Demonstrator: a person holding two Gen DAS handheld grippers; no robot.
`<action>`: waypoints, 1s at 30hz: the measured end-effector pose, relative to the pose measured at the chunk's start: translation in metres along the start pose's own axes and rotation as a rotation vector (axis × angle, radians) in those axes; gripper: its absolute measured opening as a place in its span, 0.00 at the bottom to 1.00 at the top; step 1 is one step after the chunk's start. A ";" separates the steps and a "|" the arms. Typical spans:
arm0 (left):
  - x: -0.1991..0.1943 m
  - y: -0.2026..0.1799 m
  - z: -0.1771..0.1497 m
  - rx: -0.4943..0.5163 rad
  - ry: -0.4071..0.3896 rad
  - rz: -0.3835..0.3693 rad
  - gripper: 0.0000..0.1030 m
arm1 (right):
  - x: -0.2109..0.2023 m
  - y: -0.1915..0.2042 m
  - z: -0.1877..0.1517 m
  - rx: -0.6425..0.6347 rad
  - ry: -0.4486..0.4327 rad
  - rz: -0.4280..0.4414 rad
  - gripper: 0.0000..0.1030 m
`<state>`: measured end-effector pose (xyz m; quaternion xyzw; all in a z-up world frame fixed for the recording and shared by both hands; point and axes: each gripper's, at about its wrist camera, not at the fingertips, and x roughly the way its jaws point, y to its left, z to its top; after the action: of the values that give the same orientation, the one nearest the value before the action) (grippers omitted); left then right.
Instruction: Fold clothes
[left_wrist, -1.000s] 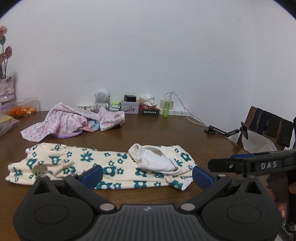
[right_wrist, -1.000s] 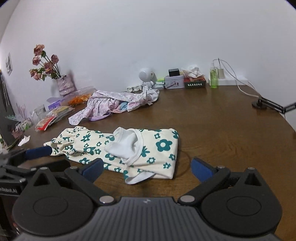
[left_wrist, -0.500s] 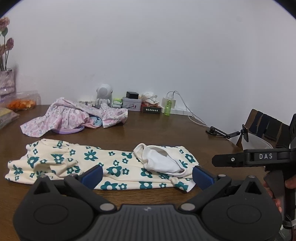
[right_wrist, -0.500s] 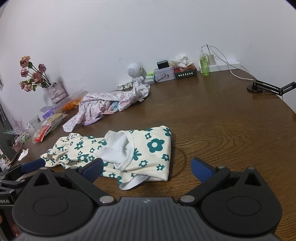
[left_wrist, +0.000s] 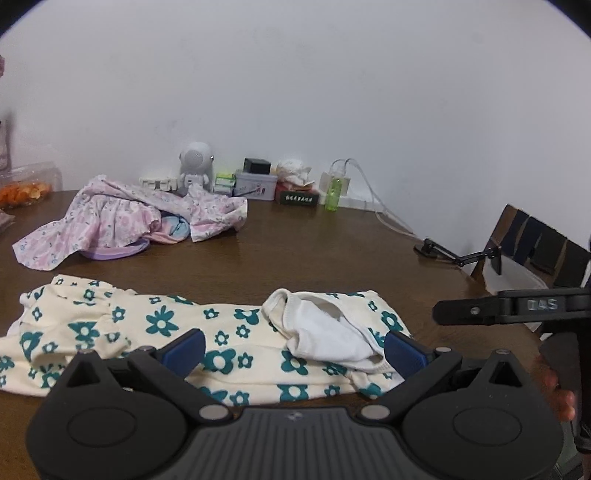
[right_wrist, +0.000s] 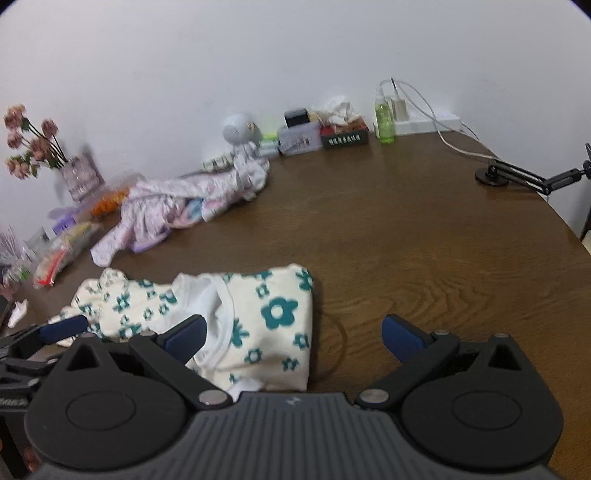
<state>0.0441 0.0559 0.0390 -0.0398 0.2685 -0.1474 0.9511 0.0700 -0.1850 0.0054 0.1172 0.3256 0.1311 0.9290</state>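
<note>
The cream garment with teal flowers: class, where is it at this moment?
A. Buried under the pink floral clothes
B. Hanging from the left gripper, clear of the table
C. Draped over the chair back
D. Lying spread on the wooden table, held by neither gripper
D. The cream garment lies on the wooden table, while the left gripper and right gripper are both open and hold nothing.

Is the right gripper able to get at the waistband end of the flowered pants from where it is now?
Probably yes. The right gripper is open, holding nothing, and the flowered pants lie flat on the table just ahead of its fingers, with nothing between them.
</note>
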 end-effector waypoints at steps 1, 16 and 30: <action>0.002 -0.001 0.003 0.012 -0.002 0.002 1.00 | 0.000 -0.002 0.001 0.010 -0.006 0.011 1.00; 0.065 -0.011 0.027 0.140 0.071 -0.021 0.94 | 0.049 -0.033 0.012 0.080 0.129 0.108 1.00; 0.100 -0.001 0.015 0.181 0.173 -0.076 0.27 | 0.078 -0.043 0.011 0.151 0.164 0.207 0.84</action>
<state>0.1332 0.0244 0.0022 0.0488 0.3334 -0.2097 0.9179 0.1431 -0.2016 -0.0442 0.2087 0.3955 0.2103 0.8694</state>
